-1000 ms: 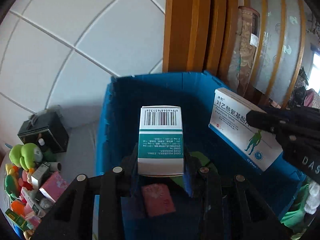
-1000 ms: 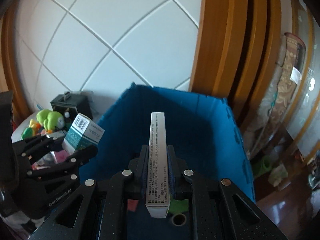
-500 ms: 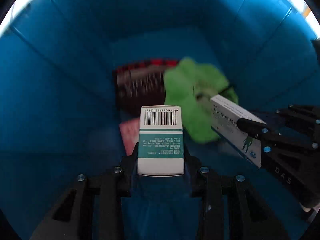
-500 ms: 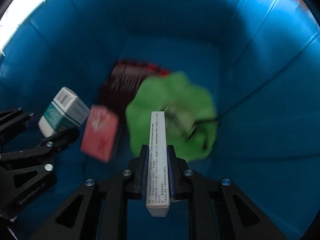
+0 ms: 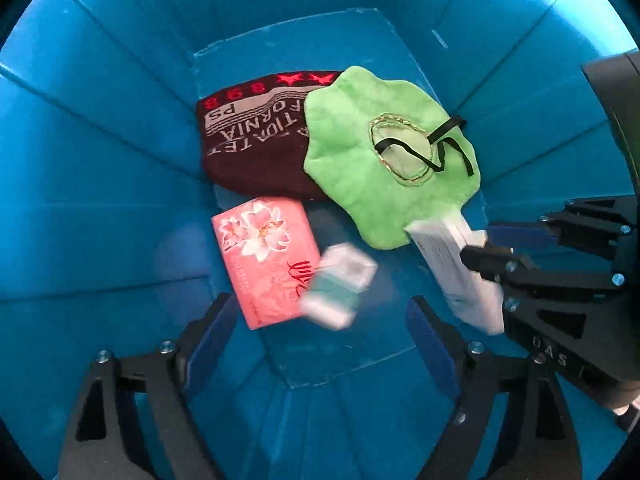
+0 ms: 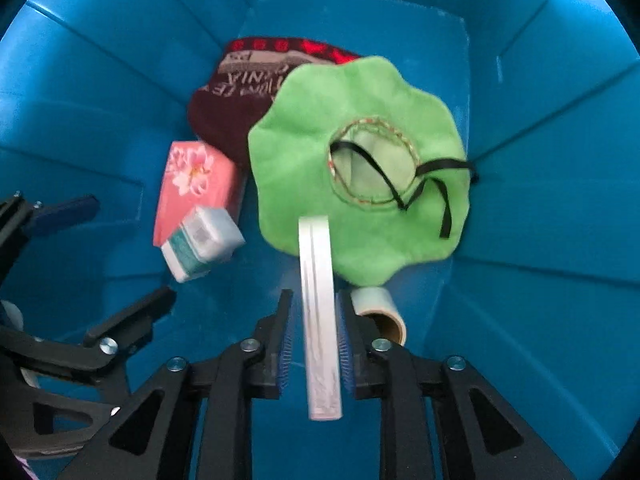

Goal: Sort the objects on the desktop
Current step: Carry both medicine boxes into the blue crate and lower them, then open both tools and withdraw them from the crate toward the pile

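Observation:
Both grippers point down inside a blue bin (image 5: 100, 160) (image 6: 552, 128). My left gripper (image 5: 320, 336) (image 6: 104, 258) is opening wide, with nothing between its pads. Below it a white and teal medicine box (image 5: 340, 284) (image 6: 204, 244), blurred, lies loose against a pink flowered pack (image 5: 260, 256) (image 6: 192, 184). My right gripper (image 6: 316, 340) (image 5: 492, 248) is opening. A flat white medicine box (image 6: 320, 320) (image 5: 456, 268) stands edge-on between its pads, with a small gap on each side.
On the bin's floor lie a green scalloped cloth hat (image 5: 380, 160) (image 6: 352, 160) with a black strap, a dark maroon printed cloth (image 5: 252, 140) (image 6: 224, 108) under it, and a tape roll (image 6: 380, 312) beside the right fingers. The bin's walls close in all round.
Both grippers have sunk from above the bin's rim deep into it. The left jaws have spread and let go of the teal box, which has dropped. The right jaws have parted from the flat box.

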`<state>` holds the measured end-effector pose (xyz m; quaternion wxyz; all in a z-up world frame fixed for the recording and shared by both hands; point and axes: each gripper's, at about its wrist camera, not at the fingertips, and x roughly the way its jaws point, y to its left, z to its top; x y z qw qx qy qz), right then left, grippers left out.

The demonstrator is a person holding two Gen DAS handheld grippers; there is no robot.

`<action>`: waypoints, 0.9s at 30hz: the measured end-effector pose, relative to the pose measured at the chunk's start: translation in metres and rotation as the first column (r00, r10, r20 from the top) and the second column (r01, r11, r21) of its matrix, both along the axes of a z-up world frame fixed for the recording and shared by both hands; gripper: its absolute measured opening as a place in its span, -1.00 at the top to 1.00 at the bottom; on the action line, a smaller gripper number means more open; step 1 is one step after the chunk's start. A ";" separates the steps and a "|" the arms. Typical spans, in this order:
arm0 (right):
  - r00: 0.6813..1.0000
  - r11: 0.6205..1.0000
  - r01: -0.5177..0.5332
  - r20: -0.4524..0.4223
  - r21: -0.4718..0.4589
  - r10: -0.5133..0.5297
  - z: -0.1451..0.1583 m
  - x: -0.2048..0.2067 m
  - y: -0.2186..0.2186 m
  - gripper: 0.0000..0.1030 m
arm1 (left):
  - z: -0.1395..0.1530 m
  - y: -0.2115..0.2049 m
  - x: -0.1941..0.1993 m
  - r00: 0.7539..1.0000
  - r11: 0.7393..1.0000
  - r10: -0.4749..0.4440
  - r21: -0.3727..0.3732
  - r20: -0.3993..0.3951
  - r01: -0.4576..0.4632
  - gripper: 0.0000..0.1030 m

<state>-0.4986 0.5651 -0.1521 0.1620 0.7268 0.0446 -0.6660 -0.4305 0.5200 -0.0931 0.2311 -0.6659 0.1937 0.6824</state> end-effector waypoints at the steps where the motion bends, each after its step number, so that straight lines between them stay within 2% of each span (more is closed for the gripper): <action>1: 1.000 1.000 0.003 0.011 0.000 -0.003 0.000 0.001 0.001 0.25 | 0.000 -0.001 -0.001 1.000 1.000 0.006 -0.008 -0.004 -0.006 -0.67; 4: 0.999 0.999 0.026 0.022 -0.021 -0.026 0.004 0.003 0.009 0.03 | 0.007 -0.002 0.000 1.000 1.000 0.014 0.015 -0.018 -0.014 -0.67; 5: 1.000 0.999 0.029 0.007 -0.022 -0.029 0.009 0.002 0.012 -0.11 | 0.012 -0.002 0.000 0.999 1.000 0.014 0.027 -0.032 -0.013 -0.67; 7: 0.999 0.999 0.030 -0.037 -0.021 -0.031 0.023 0.003 0.017 -0.25 | 0.019 -0.005 0.000 0.999 0.999 0.024 0.049 -0.045 -0.022 -0.67; 8: 0.998 1.000 0.025 -0.060 -0.017 -0.026 0.030 0.003 0.018 -0.30 | 0.024 -0.007 0.000 0.997 0.996 0.061 0.062 -0.046 -0.058 -0.67; 10: 0.993 1.000 0.023 -0.114 -0.012 -0.024 0.050 0.007 0.022 -0.40 | 0.035 -0.012 0.000 0.994 0.993 0.078 0.090 -0.070 -0.072 -0.67; 13: 0.976 1.000 0.003 -0.218 0.009 -0.001 0.083 0.018 0.022 -0.60 | 0.064 -0.021 0.006 0.984 0.988 0.093 0.139 -0.151 -0.072 -0.67; 17: 0.928 1.000 -0.024 -0.373 0.009 0.025 0.132 0.046 0.017 -0.91 | 0.111 -0.038 0.025 0.960 0.973 0.103 0.225 -0.259 -0.044 -0.67; 19: 0.895 0.999 -0.032 -0.444 0.007 0.032 0.152 0.061 0.014 -0.99 | 0.132 -0.049 0.037 0.941 0.965 0.114 0.261 -0.318 -0.029 -0.67; 21: 0.860 0.999 -0.033 -0.509 -0.001 0.028 0.169 0.078 0.010 -0.99 | 0.150 -0.060 0.051 0.909 0.961 0.133 0.276 -0.396 -0.021 -0.67; 24: 0.803 0.999 -0.028 -0.596 -0.025 0.008 0.190 0.103 0.001 -0.99 | 0.173 -0.081 0.074 0.849 0.950 0.174 0.311 -0.499 -0.012 -0.67; 27: 0.719 0.999 -0.028 -0.695 -0.045 -0.011 0.207 0.131 -0.011 -0.99 | 0.190 -0.108 0.098 0.786 0.931 0.232 0.366 -0.572 -0.008 -0.67</action>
